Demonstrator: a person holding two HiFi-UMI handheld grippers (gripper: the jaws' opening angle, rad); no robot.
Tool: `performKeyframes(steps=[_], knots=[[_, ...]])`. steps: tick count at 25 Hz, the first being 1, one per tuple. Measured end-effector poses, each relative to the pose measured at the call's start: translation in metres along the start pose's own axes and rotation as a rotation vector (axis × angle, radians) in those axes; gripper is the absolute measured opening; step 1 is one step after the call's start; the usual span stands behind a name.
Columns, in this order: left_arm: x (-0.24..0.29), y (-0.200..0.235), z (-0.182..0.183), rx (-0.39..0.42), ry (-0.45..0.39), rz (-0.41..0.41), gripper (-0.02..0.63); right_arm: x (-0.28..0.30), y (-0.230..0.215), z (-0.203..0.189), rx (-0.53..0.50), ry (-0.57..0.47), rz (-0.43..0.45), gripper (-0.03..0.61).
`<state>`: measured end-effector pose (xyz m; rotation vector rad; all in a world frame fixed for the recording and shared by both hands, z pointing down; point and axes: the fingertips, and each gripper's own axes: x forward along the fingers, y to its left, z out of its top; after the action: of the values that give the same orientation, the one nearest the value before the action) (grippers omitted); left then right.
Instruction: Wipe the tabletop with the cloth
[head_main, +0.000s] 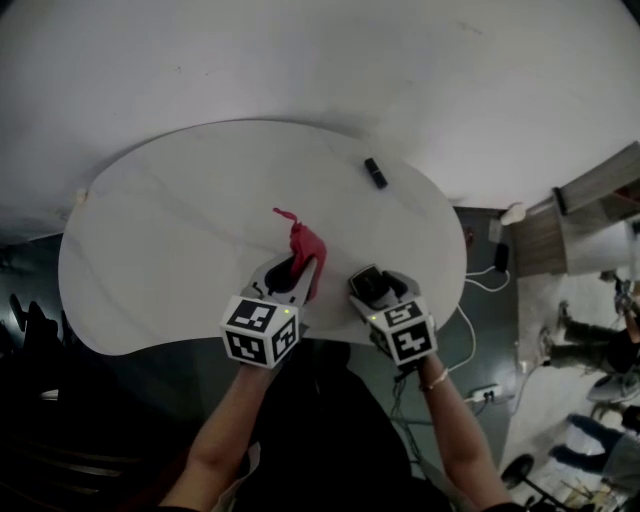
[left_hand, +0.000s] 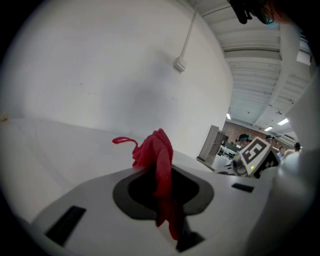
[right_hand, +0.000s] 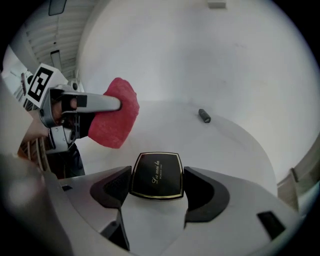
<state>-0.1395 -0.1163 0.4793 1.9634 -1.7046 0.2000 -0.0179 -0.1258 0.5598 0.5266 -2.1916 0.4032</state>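
White and kidney-shaped, the tabletop (head_main: 180, 230) stands against a pale wall, with darker floor, cables and furniture beyond its right edge. Both grippers hang over its near edge. The left gripper (head_main: 290, 270) has its jaws closed on the red cloth (left_hand: 159, 160), which stands bunched between them with a thin loop trailing off its top. Seen from the right gripper view, the cloth appears lifted off the surface rather than spread on it. The right gripper (right_hand: 156, 192) is clamped on a flat black case (right_hand: 156, 176) with a gold rim and script lettering. A small dark object (head_main: 375, 172) lies toward the far right edge, well apart from both grippers.

Wiping looks ready to start but not yet under way: the cloth is gathered and the case is apparently held clear of the surface. The next move calls for lowering the cloth until it lies flat, then pressing and sweeping it across the top while the case stays out of the path.

The strip of tabletop beneath the grippers is hidden. I cannot tell what the small dark object is, nor whether the cloth's lower end touches the table.
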Motion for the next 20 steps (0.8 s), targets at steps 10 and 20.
performKeyframes(steps=[10,20], knots=[[0.019,-0.057,-0.002,0.091,0.052,-0.195,0.063,-0.081,-0.023,-0.024,0.212,-0.174,-0.193,0.318],[0.051,-0.177,-0.036,0.157,0.184,-0.503,0.061,-0.163,-0.044,-0.090,0.434,-0.262,-0.413,0.318]])
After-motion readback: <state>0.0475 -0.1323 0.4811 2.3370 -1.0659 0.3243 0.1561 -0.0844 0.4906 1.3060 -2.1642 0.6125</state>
